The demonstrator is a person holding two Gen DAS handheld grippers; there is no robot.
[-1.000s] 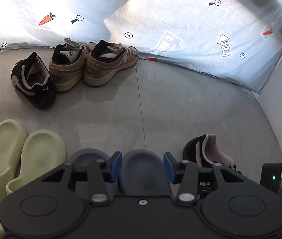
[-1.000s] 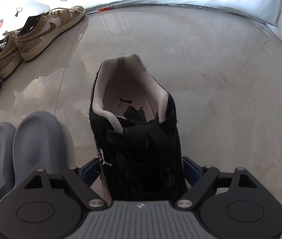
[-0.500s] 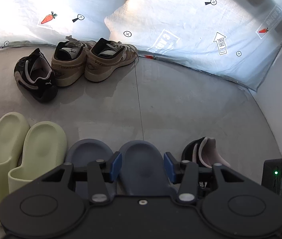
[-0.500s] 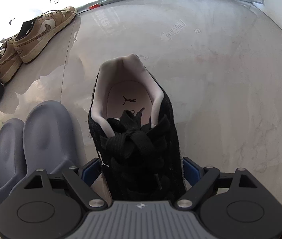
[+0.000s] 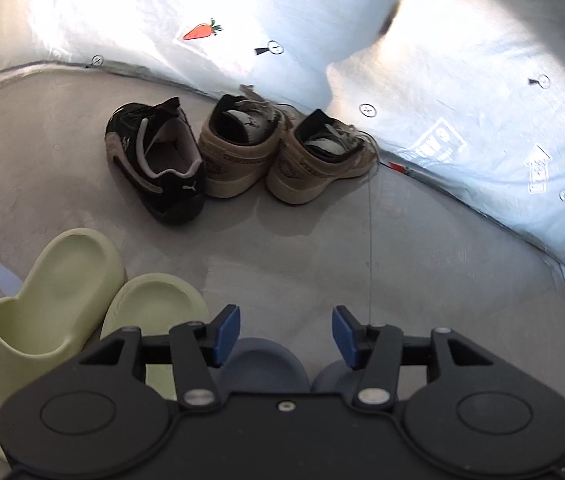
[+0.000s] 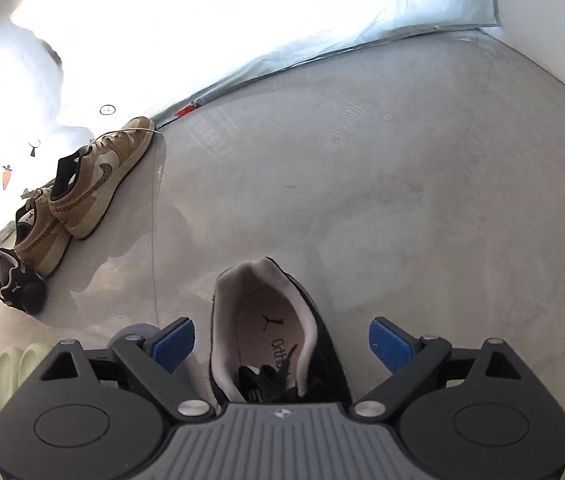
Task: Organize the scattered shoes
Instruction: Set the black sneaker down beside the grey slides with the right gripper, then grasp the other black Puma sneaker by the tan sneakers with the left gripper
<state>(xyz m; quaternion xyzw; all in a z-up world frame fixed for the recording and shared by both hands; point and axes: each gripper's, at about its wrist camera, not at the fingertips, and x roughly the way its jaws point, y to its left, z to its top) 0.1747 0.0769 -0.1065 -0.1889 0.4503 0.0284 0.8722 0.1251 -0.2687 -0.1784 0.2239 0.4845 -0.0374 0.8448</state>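
My right gripper [image 6: 281, 342] is open, its blue pads clear of both sides of a black Puma sneaker [image 6: 278, 328] that stands on the grey floor below it. My left gripper [image 5: 285, 334] is open and empty above two grey-blue slides [image 5: 266, 368]. A second black Puma sneaker [image 5: 156, 162] stands by the far sheet, left of a pair of tan sneakers [image 5: 282, 152]. Two pale green slides [image 5: 82, 304] stand side by side, left of the grey-blue ones.
A white printed plastic sheet [image 5: 462, 80] hangs along the back and right, its hem on the floor. The tan pair [image 6: 82, 196] and the far black sneaker [image 6: 14, 284] show at the left of the right wrist view. Bare grey floor [image 6: 402, 208] lies beyond.
My right gripper has opened, let go of the black sneaker and pulled back. My left gripper has lifted off the grey-blue slide and swung left toward the far shoes.
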